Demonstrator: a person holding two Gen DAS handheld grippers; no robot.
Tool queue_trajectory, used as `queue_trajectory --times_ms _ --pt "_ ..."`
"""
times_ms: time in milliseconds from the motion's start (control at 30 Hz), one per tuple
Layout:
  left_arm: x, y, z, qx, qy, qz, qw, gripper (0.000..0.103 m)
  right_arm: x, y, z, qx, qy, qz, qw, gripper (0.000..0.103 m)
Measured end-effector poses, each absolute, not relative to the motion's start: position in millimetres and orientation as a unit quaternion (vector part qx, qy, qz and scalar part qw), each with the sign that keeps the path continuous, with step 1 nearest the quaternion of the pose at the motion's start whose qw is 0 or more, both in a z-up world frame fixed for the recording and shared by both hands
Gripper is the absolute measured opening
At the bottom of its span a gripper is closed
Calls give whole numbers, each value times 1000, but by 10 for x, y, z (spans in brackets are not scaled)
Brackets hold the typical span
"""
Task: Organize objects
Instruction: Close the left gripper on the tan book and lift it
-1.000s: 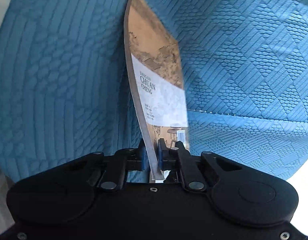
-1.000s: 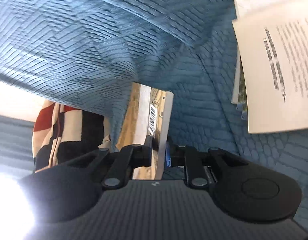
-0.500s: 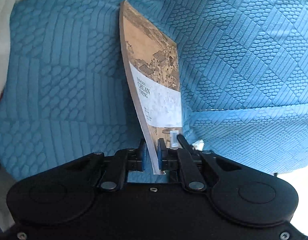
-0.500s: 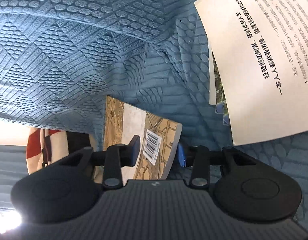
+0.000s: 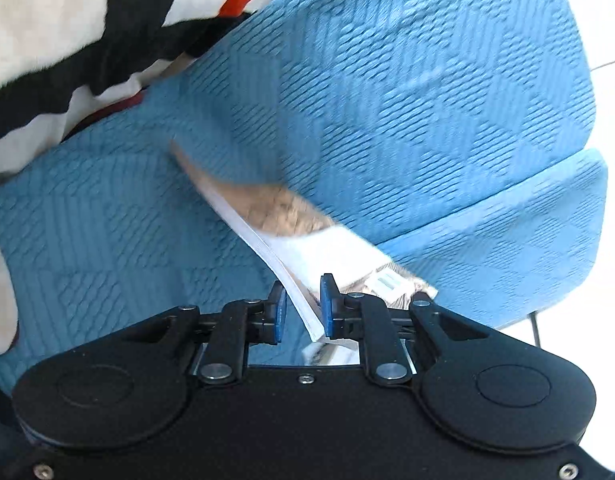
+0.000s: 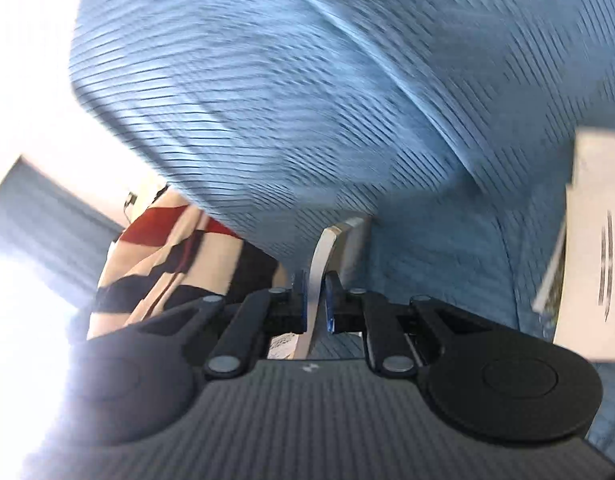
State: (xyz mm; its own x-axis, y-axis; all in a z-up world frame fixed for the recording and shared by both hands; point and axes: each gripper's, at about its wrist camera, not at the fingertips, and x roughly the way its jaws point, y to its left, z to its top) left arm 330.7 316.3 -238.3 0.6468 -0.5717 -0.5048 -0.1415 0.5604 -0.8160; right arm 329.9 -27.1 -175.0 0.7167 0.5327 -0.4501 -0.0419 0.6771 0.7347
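Our left gripper (image 5: 300, 307) has just eased its jaws apart; the booklet (image 5: 291, 216) stands between them, touching only the right pad. Our right gripper (image 6: 317, 296) has just closed its jaws, pinching the booklet's (image 6: 322, 258) edge. The booklet leans against the blue quilted sofa (image 5: 407, 92).

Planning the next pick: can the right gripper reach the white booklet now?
Probably not yet: the right gripper has just been closing its jaws on the brown book between them. The white booklet itself lies uncovered.
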Motion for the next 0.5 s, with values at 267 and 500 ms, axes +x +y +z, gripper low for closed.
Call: queue_trajectory --times_ms 267,500 --pt "3275 3182 -2092 -445 373 -186 793 17 2874 -320 -1364 344 296 162 876 15" --pt "3149 3069 -2007 -415 380 -221 797 17 2379 -344 -1296 333 258 124 898 15"
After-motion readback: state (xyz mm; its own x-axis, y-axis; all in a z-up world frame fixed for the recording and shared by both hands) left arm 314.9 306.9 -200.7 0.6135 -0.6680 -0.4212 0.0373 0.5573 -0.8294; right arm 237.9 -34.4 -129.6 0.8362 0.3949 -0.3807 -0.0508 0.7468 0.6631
